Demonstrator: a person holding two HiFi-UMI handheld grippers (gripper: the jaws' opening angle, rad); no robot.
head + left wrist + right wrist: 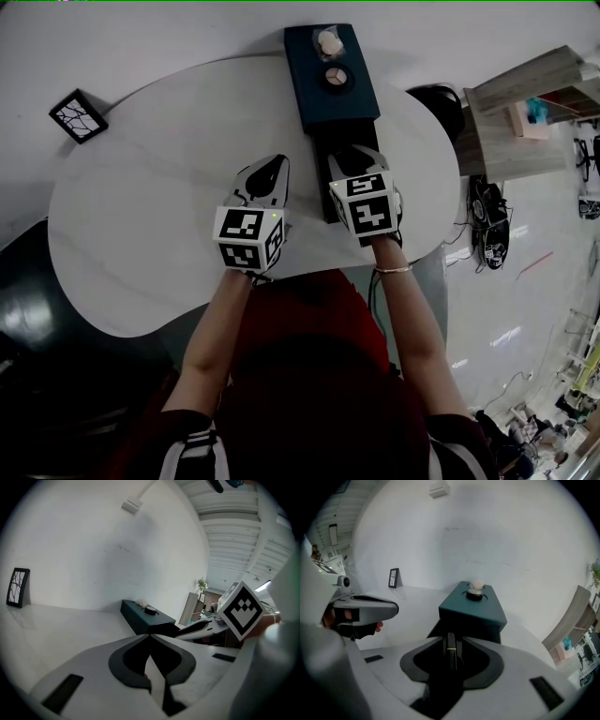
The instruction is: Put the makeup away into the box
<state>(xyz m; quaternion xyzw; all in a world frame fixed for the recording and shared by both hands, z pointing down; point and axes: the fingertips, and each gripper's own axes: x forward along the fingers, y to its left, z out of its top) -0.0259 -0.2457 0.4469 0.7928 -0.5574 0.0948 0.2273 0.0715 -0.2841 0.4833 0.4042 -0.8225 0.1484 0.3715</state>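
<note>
A dark teal box (349, 111) stands at the table's far side, its drawer (322, 201) pulled out toward me. On its lid sit a pale puff (328, 40) and a round compact (336, 77). My right gripper (354, 156) hangs over the drawer. In the right gripper view a slim black tube with a gold band (450, 649) sits between the jaws, which are shut on it, with the box (483, 610) just ahead. My left gripper (267, 171) rests left of the drawer, and its jaws (150, 637) meet with nothing in them.
A small black picture frame (78, 115) stands at the white table's (150, 206) far left. A wooden shelf unit (525, 112) and floor clutter lie to the right of the table. A white wall is behind the box.
</note>
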